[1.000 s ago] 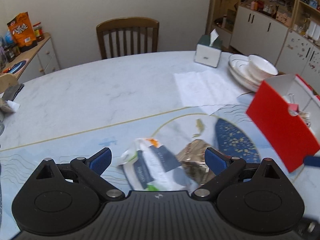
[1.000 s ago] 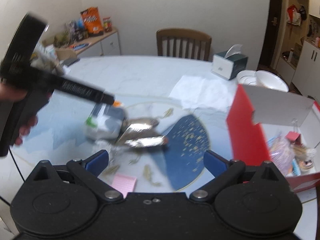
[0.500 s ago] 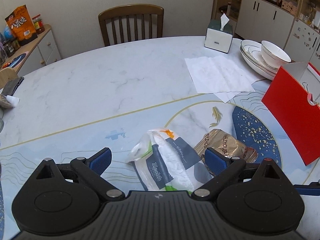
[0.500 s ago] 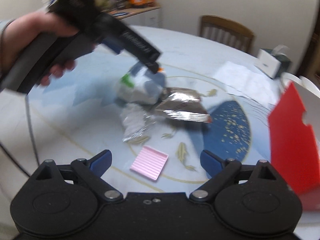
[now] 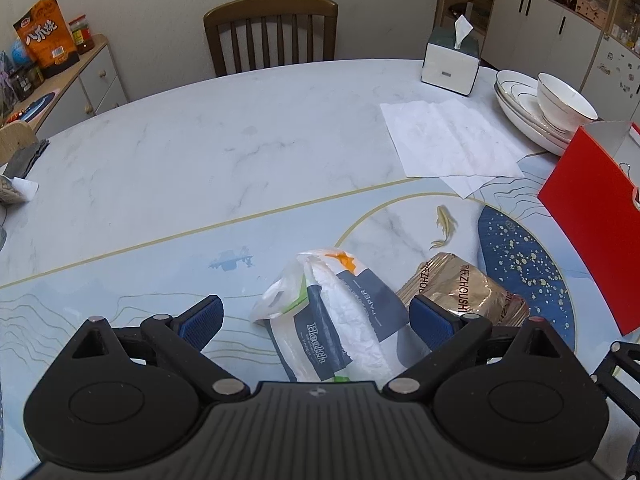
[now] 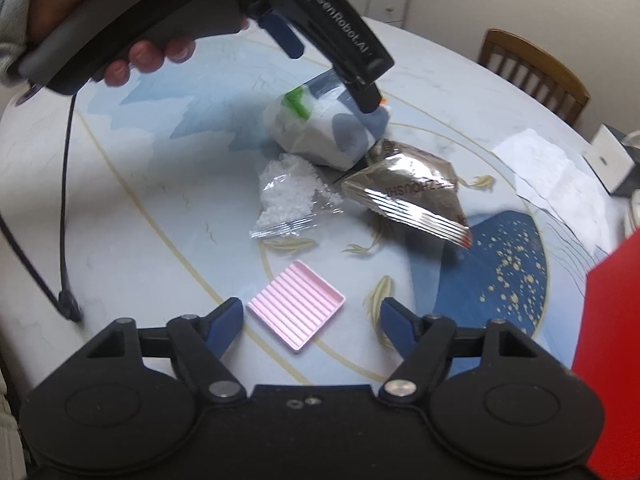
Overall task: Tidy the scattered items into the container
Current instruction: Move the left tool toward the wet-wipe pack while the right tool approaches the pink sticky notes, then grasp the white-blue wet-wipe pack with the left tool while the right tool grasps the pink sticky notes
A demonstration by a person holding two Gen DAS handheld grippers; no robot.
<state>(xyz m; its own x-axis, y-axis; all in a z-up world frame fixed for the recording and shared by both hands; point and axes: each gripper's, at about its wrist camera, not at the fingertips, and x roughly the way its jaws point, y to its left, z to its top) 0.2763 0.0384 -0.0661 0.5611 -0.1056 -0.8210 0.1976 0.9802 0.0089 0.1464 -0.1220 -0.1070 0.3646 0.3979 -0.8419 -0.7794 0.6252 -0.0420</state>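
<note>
1. Position change: both grippers sit lower and closer to the table (image 5: 168, 148) than a second ago. The left gripper (image 5: 316, 316) now frames the tissue pack (image 5: 340, 320); the right gripper (image 6: 311, 320) now frames the pink tray (image 6: 296, 306), which previously lay further ahead.
2. Tool state, left: jaws stand wide, one on each side of the tissue pack; neither pad presses on it.
3. Tool state, right: jaws are closing from wide. The pink tray lies between them, with no pad visibly pressing on it.
4. Meaning for the task: two pickups appear to be starting at once. Nothing is lifted yet.
5. Remaining items: the foil packet (image 6: 412, 196) touches the tissue pack; the clear bag (image 6: 288, 196) lies just beside both. The red box (image 5: 592, 236) stands at the right, well apart.
6. Clearance: bare table surrounds the pink tray. The left gripper's right finger (image 5: 434, 320) stands close against the foil packet, so closing may drag it.
7. Route: the table between the items and the red box is unobstructed.
</note>
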